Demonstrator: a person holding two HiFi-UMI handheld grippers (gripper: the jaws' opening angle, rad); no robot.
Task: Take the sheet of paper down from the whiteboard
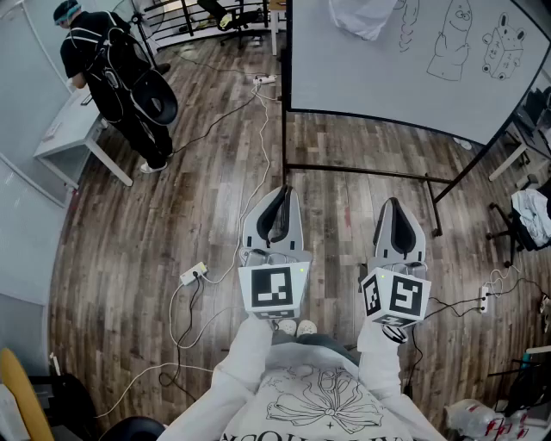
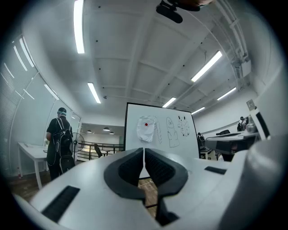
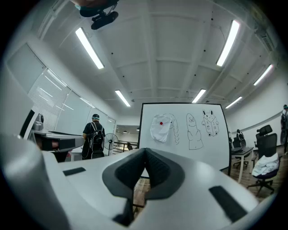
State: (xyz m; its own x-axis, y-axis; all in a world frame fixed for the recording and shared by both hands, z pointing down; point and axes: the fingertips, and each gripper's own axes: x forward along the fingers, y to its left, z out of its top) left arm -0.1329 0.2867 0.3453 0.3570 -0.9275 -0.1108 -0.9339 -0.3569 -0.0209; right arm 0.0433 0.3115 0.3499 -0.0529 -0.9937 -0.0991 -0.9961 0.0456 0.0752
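We're standing well back from the whiteboard (image 1: pixel 370 77). The left gripper (image 1: pixel 284 193) and right gripper (image 1: pixel 394 205) are side by side over the wood floor (image 1: pixel 155 232), both pressed together with nothing in them. The paper (image 1: pixel 362 19) hangs crumpled on the board's upper left, under a red magnet (image 3: pixel 161 122).

No legible text anywhere (lettering low on the sweatshirt (image 1: pixel 310 405) is cut off).
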